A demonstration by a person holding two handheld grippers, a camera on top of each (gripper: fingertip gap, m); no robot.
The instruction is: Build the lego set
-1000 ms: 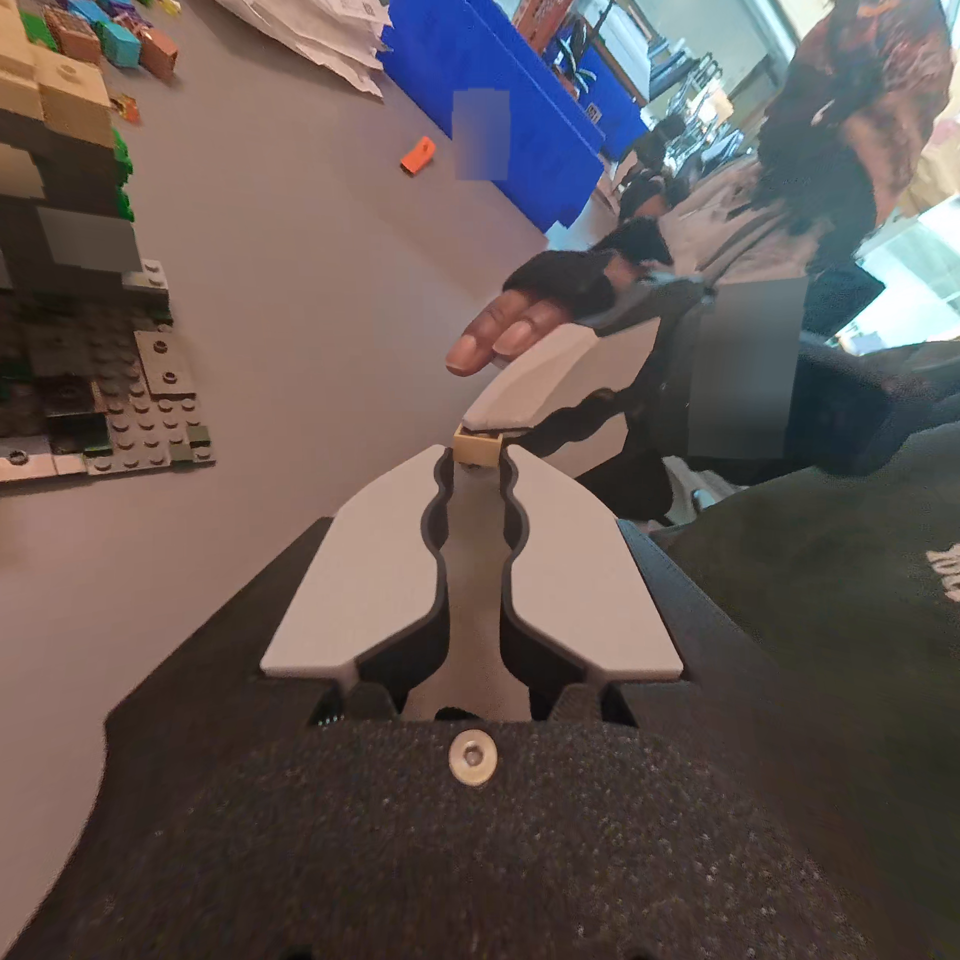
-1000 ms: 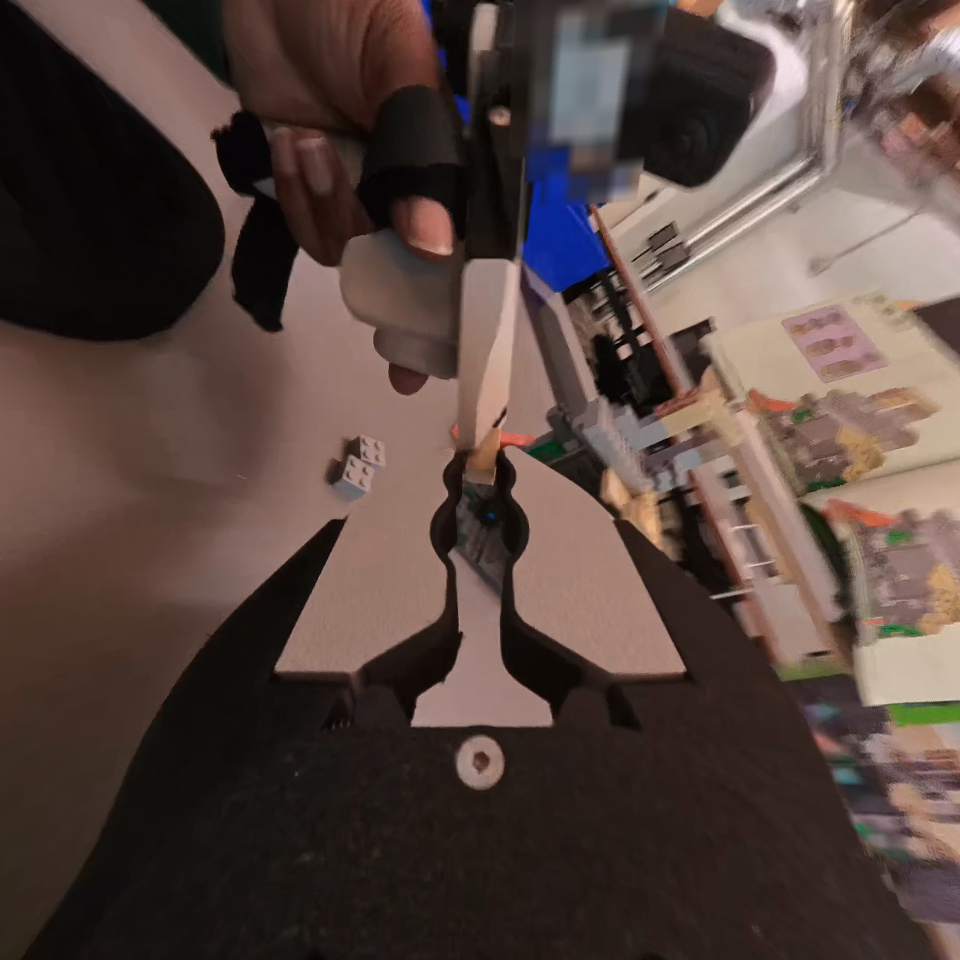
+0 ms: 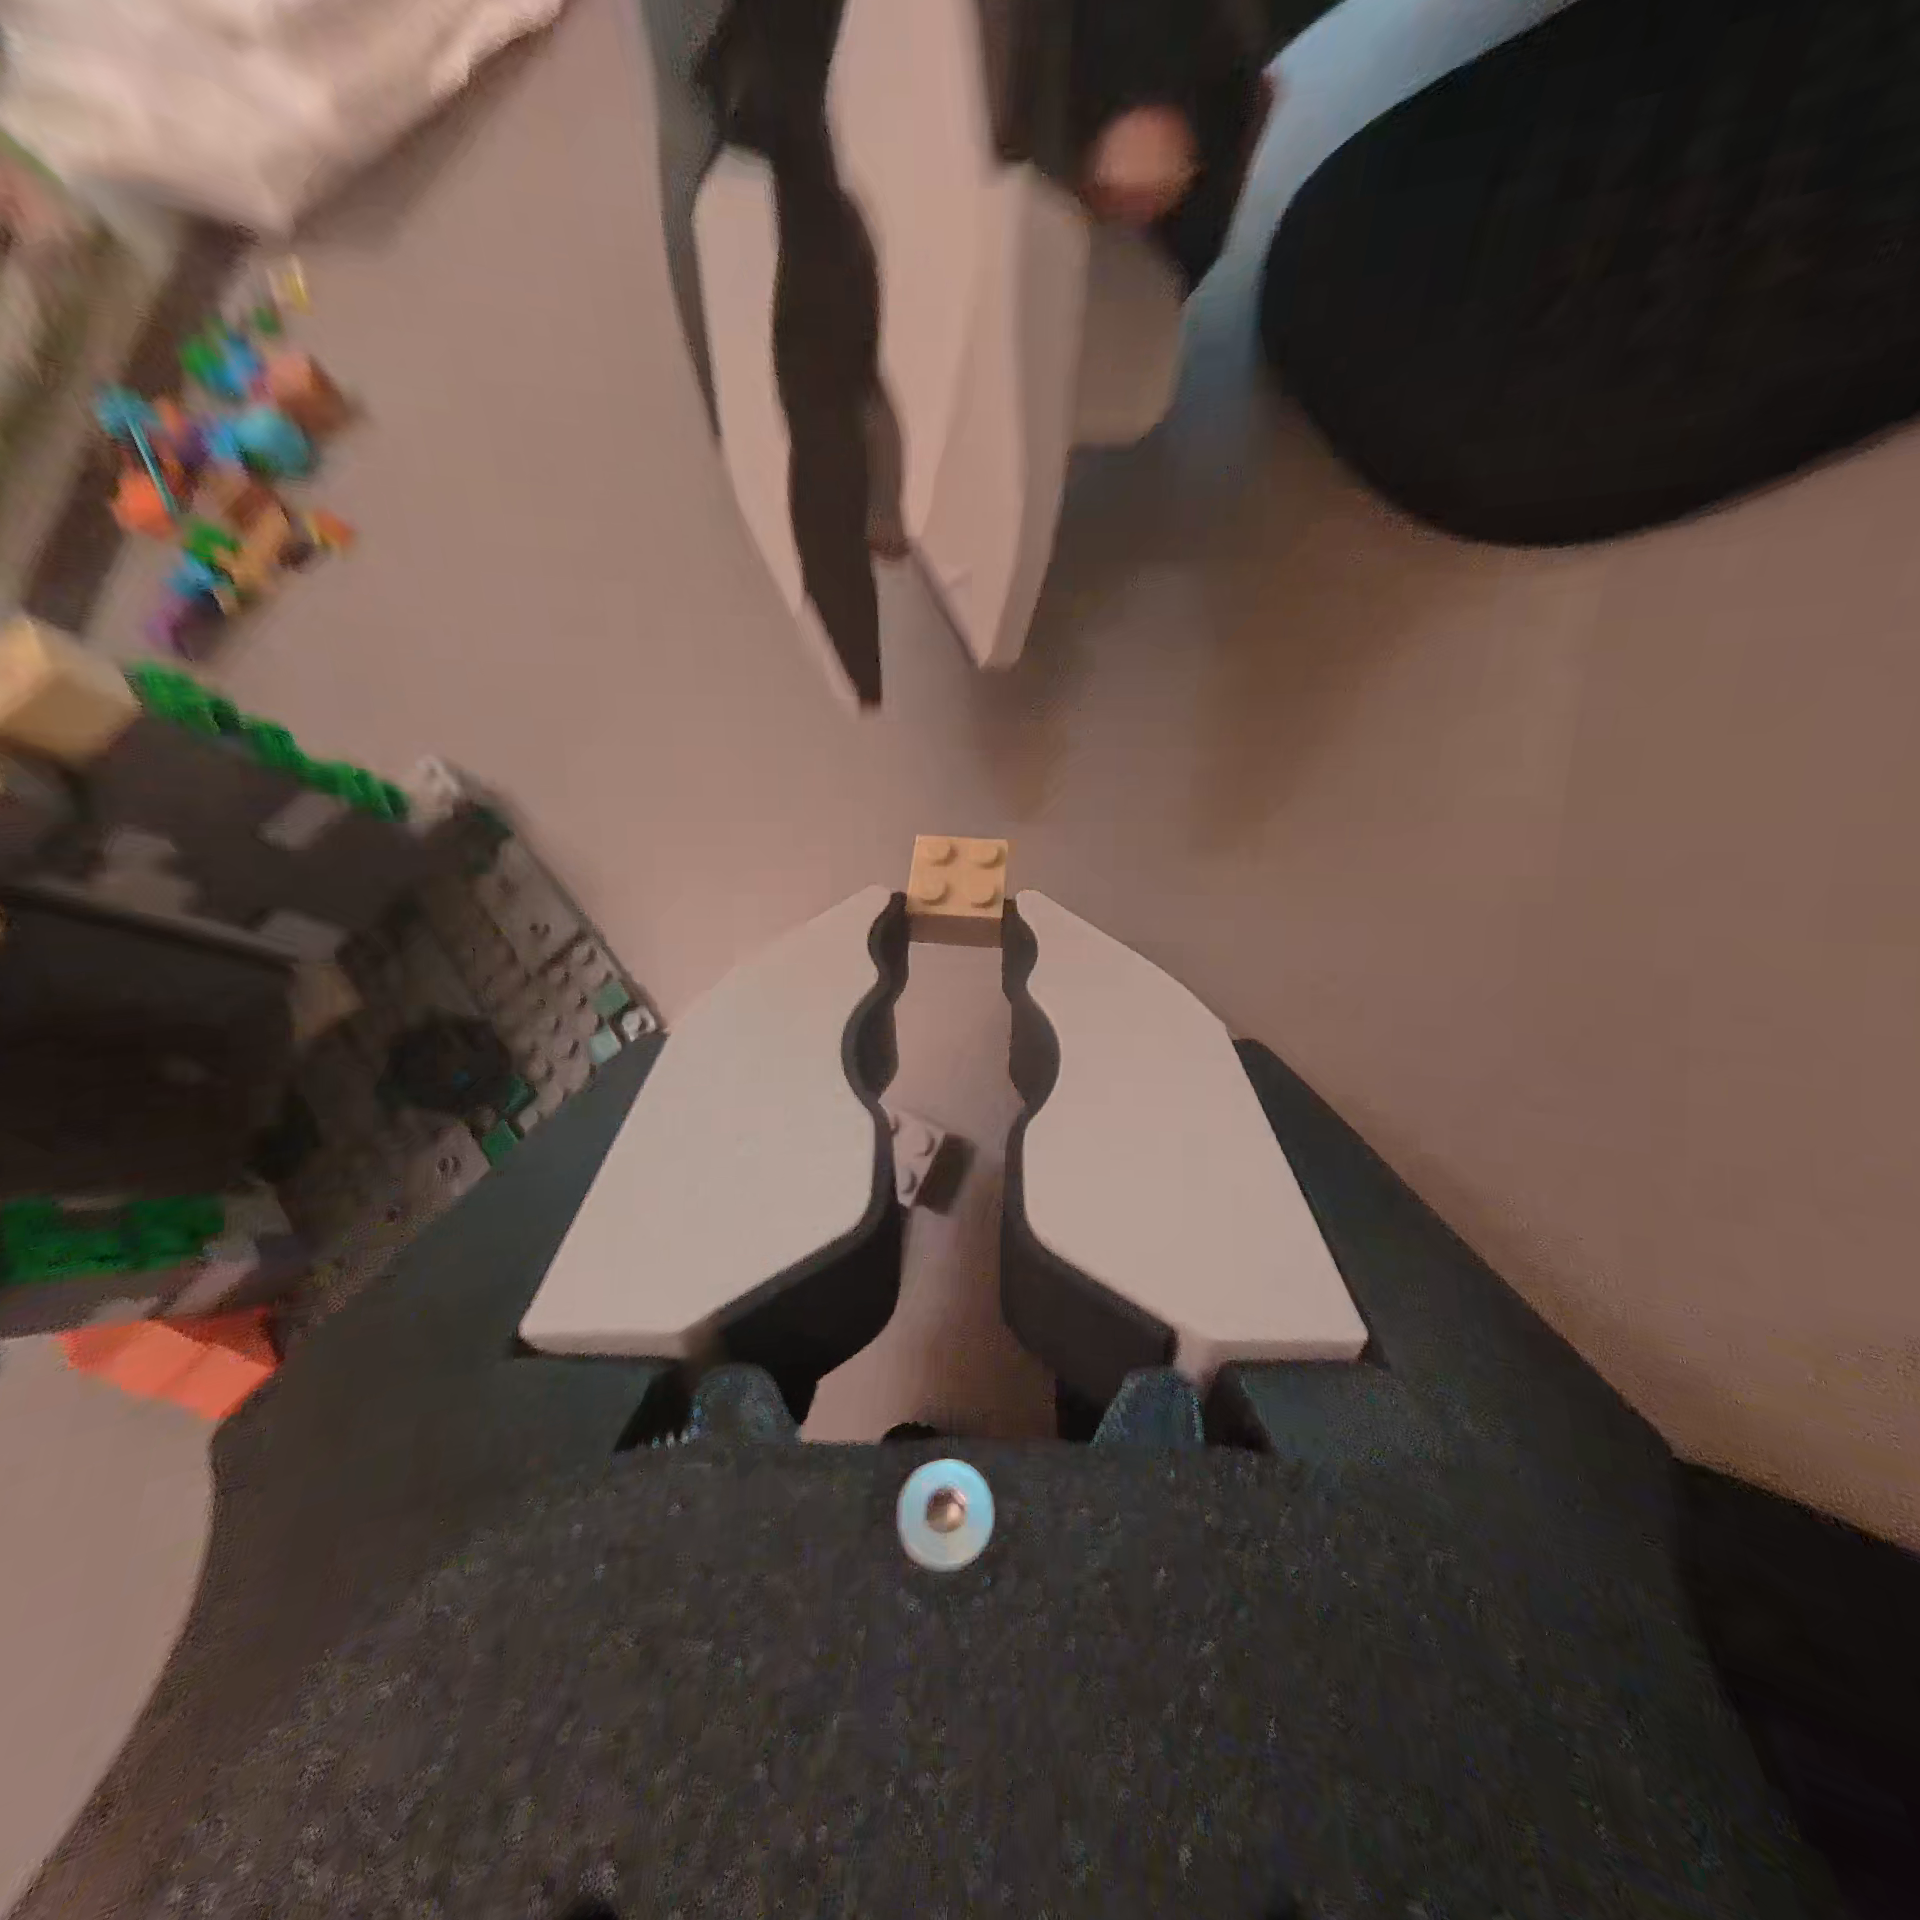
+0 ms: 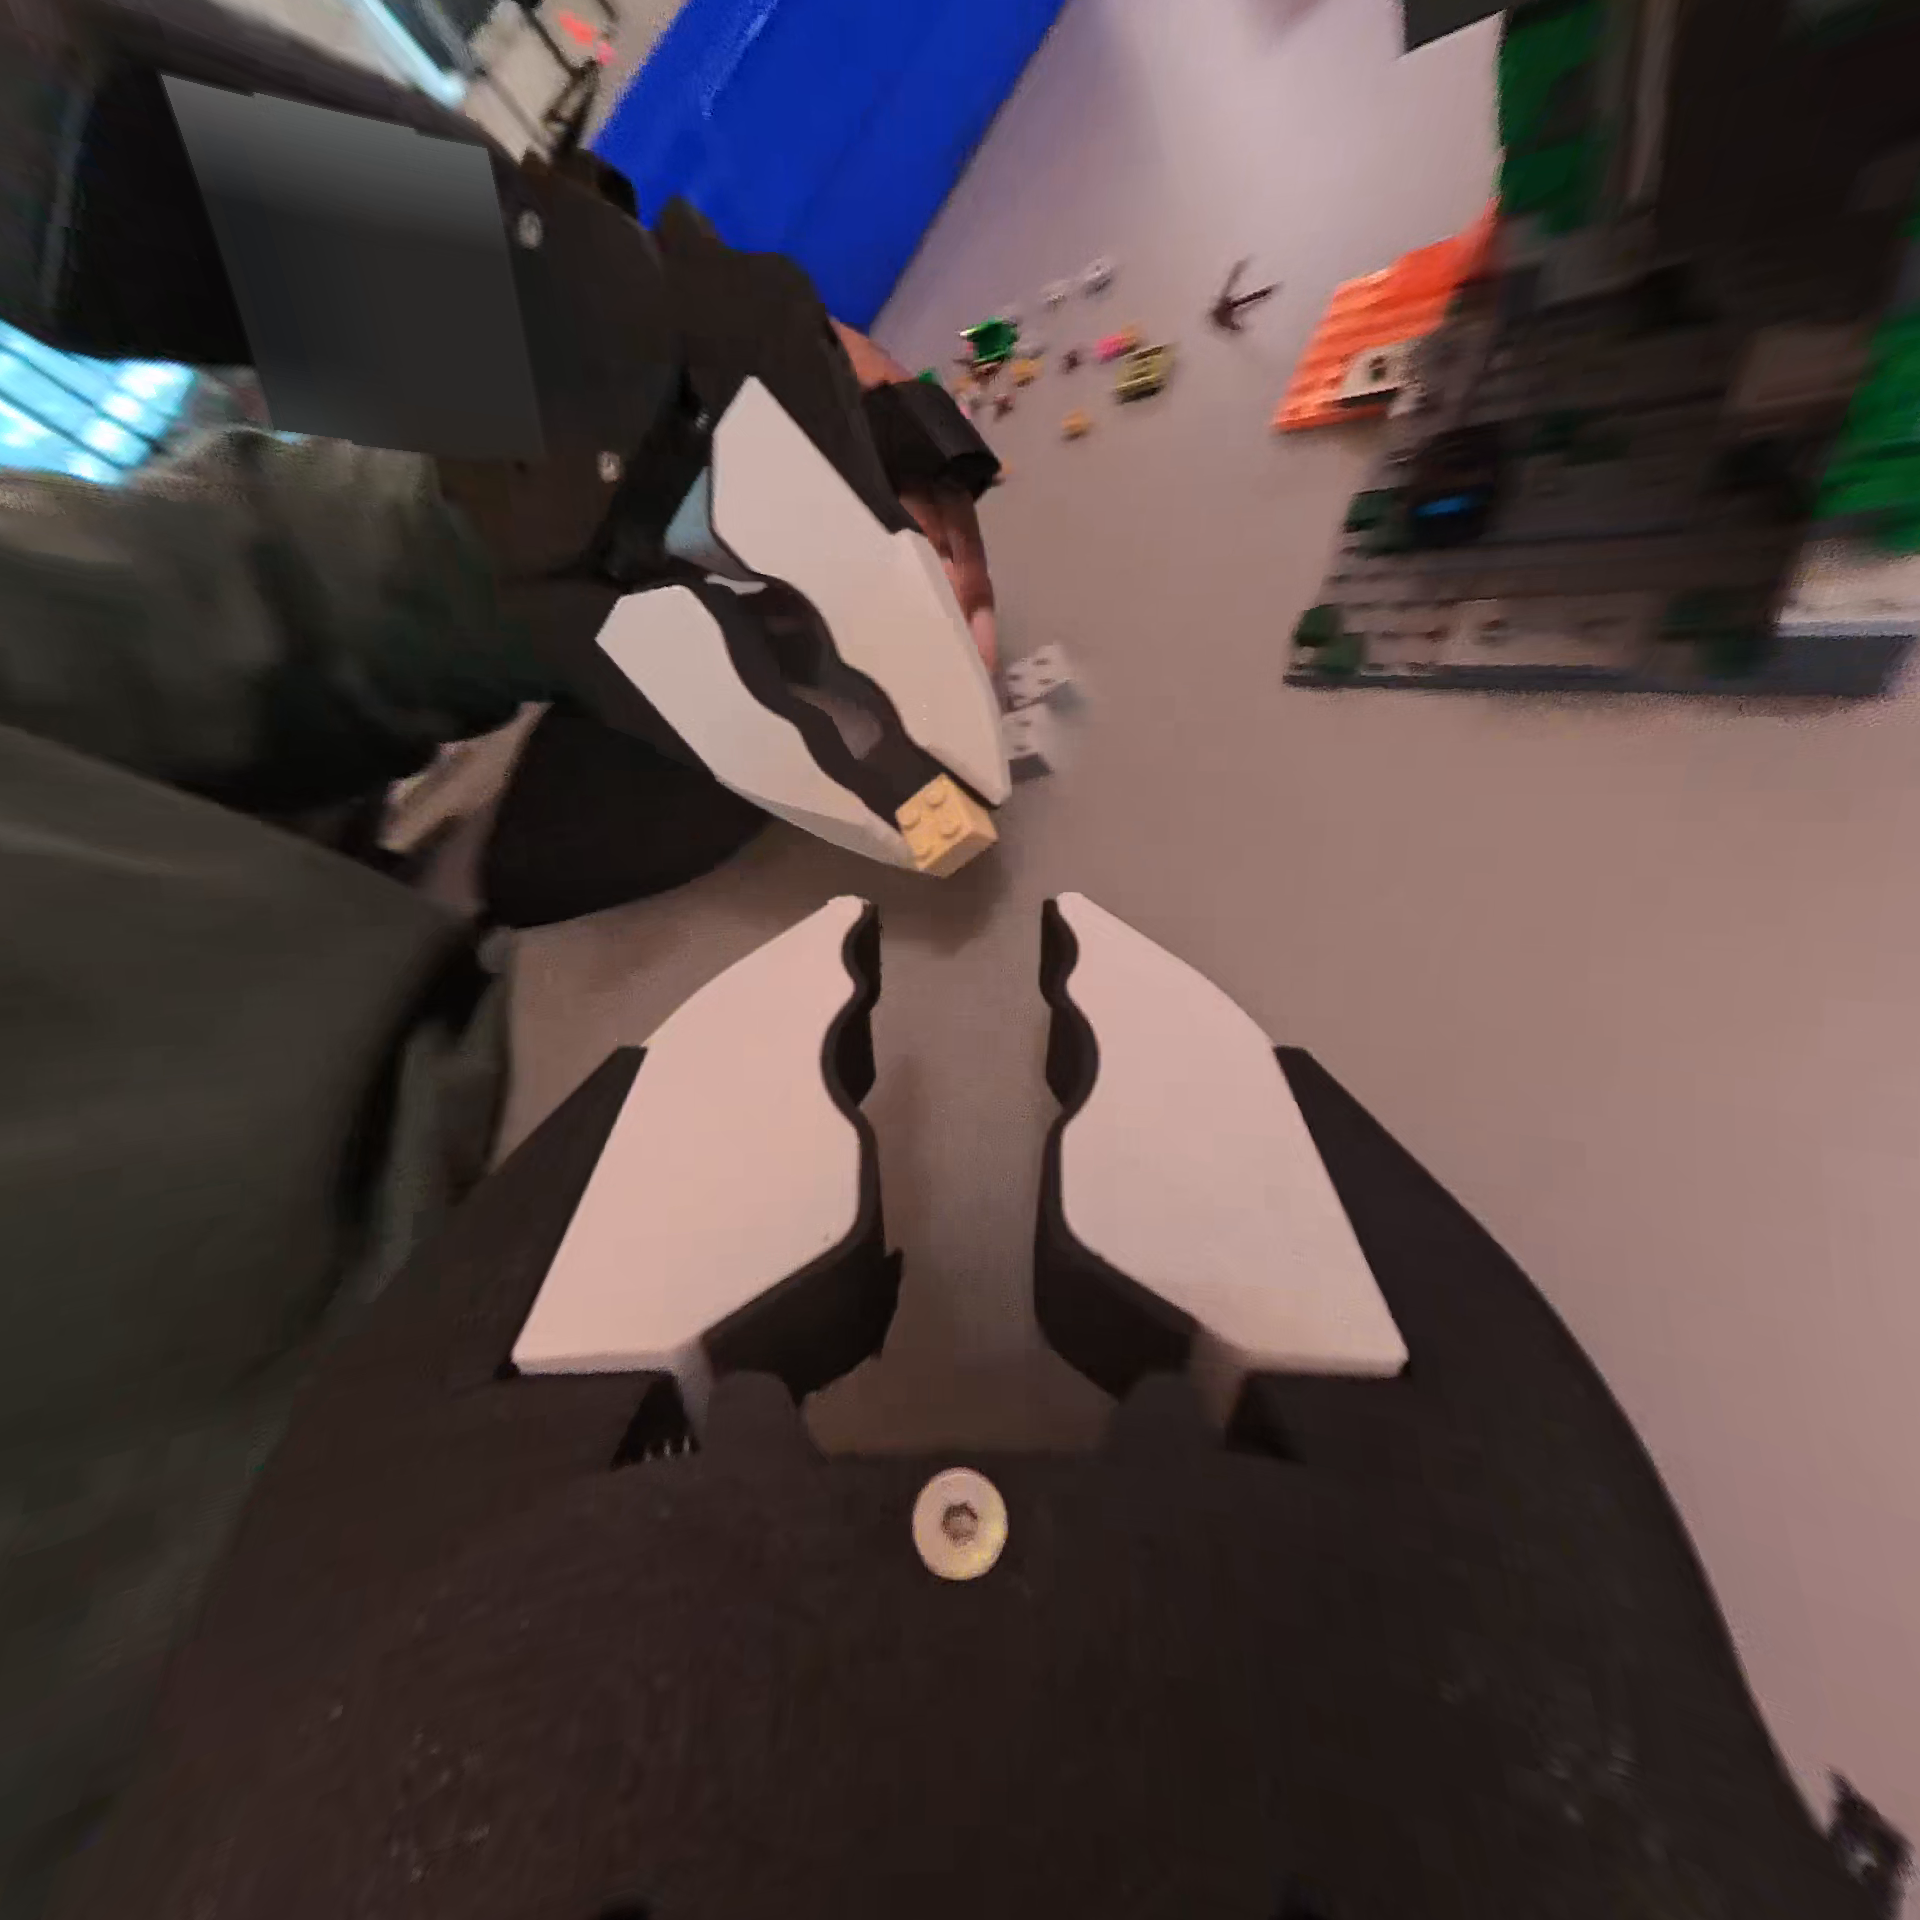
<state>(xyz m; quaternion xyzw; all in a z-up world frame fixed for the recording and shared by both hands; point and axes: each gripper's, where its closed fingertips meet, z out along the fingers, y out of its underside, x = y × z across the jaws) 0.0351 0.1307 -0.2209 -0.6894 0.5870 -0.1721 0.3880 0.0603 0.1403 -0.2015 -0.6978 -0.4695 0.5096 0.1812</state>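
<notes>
My left gripper is shut on a tan 2x2 brick, held at the fingertips with its studs up, above the grey table. In the right wrist view the same gripper and brick show just beyond my right fingertips. My right gripper is open and empty, a short gap from the brick. It also shows in the left wrist view, pointing down at the table. The dark grey and green lego build stands to the left, and on the right in the right wrist view.
A small grey brick lies on the table under my left fingers. Light grey bricks lie behind the left gripper. An orange plate adjoins the build. Loose coloured pieces and a black round object lie farther off. Some 4 centimeters of space lies between my two pairs of fingers.
The right gripper has opened and drawn back from the tan brick, where both grippers' tips met before. The left gripper keeps the brick and has tilted down toward the table.
</notes>
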